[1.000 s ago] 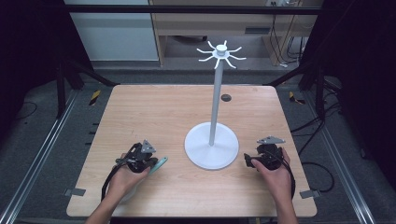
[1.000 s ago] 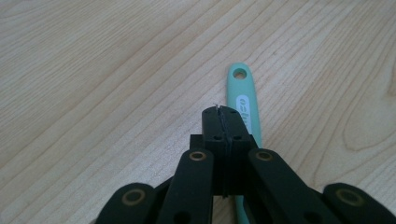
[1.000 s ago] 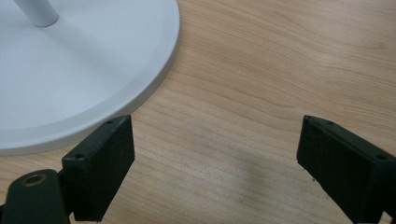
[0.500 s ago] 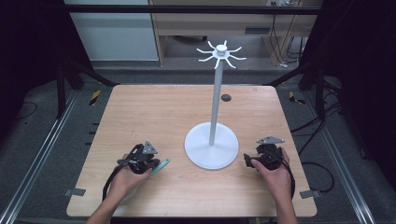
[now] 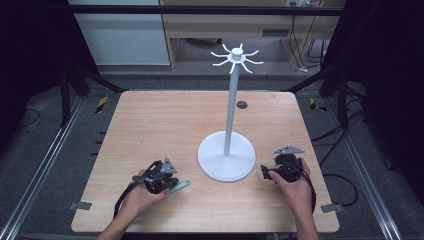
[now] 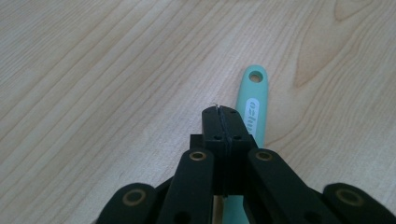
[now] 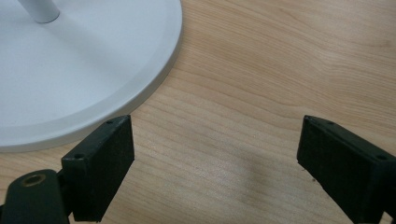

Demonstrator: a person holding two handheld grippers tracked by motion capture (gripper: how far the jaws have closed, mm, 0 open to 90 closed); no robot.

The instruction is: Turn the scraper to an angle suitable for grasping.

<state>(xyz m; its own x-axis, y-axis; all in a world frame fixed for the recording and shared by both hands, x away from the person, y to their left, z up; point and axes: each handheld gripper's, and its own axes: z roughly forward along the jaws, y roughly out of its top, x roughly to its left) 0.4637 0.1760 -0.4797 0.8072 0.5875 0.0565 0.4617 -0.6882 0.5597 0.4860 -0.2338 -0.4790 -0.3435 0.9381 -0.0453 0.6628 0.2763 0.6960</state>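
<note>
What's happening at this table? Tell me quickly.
A person sits at a wooden table with a gripper in each hand. The left gripper has its fingers shut, with a teal handle lying on the wood just beneath and beside them; whether it is actually pinched is hard to tell. The right gripper rests open near the round base of a white hook stand, holding nothing. The stand's hooks at the top are bare.

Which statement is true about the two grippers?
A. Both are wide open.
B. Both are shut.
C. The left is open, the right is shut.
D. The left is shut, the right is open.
D: the left gripper has its jaws pressed together above the teal handle, while the right gripper has a wide gap over bare table.
</note>
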